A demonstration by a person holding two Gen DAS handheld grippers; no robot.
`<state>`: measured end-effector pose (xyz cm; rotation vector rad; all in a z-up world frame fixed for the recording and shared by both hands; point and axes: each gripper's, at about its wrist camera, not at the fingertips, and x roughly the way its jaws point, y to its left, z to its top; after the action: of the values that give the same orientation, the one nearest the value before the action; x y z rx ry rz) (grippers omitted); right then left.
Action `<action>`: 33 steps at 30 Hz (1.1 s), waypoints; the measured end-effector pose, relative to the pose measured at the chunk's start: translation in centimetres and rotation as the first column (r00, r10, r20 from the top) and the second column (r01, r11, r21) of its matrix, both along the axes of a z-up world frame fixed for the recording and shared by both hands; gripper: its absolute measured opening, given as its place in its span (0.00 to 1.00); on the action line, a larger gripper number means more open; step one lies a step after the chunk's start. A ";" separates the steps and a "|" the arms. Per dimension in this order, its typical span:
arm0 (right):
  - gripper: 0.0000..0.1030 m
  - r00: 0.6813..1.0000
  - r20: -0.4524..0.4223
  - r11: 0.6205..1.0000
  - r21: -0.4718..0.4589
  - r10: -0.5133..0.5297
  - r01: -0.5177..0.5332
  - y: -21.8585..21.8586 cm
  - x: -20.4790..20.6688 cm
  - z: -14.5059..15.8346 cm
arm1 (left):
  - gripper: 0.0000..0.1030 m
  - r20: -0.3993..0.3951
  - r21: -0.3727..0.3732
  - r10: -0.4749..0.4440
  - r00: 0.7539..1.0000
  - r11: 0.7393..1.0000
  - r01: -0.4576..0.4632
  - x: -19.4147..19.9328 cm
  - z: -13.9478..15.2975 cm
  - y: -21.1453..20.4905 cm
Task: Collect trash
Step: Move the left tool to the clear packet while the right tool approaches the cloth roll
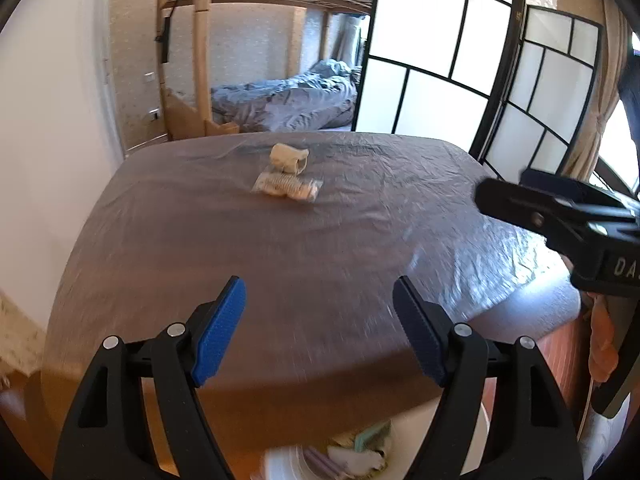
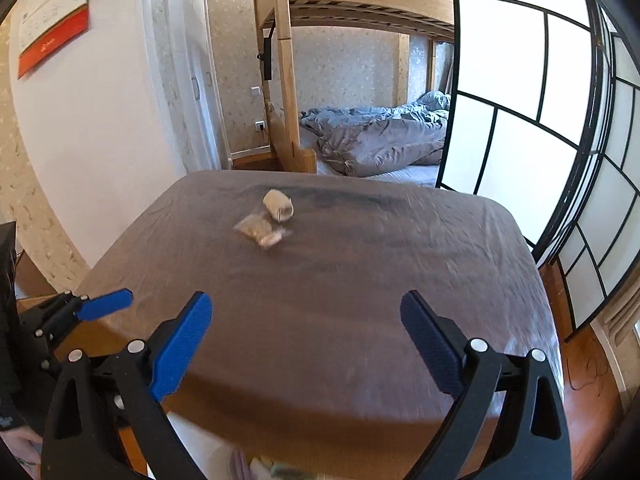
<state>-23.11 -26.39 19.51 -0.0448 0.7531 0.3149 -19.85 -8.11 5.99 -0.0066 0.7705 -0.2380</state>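
Brown cloth covers the desk (image 1: pixel 280 264), where a crumpled paper (image 1: pixel 289 157) touches a plastic bag (image 1: pixel 287 188), and both grippers (image 1: pixel 318 332) (image 2: pixel 306 344) hover with released jaws.

Two pieces of trash lie on the brown cloth-covered tabletop (image 1: pixel 280 264): one crumpled cream paper wad (image 1: pixel 289 157) and one flat clear plastic packet (image 1: pixel 287 187) touching it. Two black claws with blue pads: left claw (image 1: pixel 318 330), right claw (image 2: pixel 306 346).

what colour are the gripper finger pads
Blue pads on black arms; clearest in the left wrist view.
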 end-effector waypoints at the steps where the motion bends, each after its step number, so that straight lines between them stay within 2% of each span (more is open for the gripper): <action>1: 0.91 1.000 -0.004 1.000 -0.012 0.001 -0.001 0.6 1.5 -0.1 | 0.75 -0.005 0.009 -0.015 1.000 1.000 0.015 0.9 -0.3 0.1; 4: 0.86 1.000 -0.027 1.000 -0.022 0.009 -0.010 2.2 5.5 -0.5 | 0.75 -0.018 0.035 -0.058 0.998 0.998 0.058 3.9 -0.9 0.1; 9: 0.86 0.995 -0.092 0.999 -0.027 0.042 -0.045 4.5 12.2 -2.0 | 0.75 -0.056 0.051 -0.122 0.991 0.991 0.125 8.5 -2.2 0.0; 15: 0.85 0.978 -0.180 0.991 -0.057 0.106 -0.118 7.3 18.2 -4.6 | 0.75 -0.084 0.065 -0.170 0.982 0.982 0.176 12.6 -3.4 -0.7; 18: 0.79 0.966 -0.216 0.985 -0.057 0.145 -0.160 8.2 20.0 -6.1 | 0.75 -0.096 0.065 -0.168 0.981 0.982 0.175 13.9 -3.9 -0.8; 28: 0.77 0.937 -0.268 0.969 -0.040 0.223 -0.243 10.0 23.3 -8.6 | 0.75 -0.122 0.062 -0.163 0.979 0.983 0.171 15.7 -4.8 -1.3; 32: 0.68 0.928 -0.280 0.963 -0.039 0.245 -0.266 10.3 23.5 -9.3 | 0.75 -0.131 0.084 -0.165 0.978 0.981 0.176 15.8 -5.0 -1.5; 33: 0.62 0.925 -0.285 0.962 -0.032 0.250 -0.270 10.3 23.6 -9.5 | 0.75 -0.132 0.084 -0.162 0.978 0.981 0.174 15.8 -5.0 -1.5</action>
<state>0.49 -16.07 10.05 -0.1714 1.0421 0.5560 -4.06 -9.64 1.00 0.1354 0.9075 -0.3640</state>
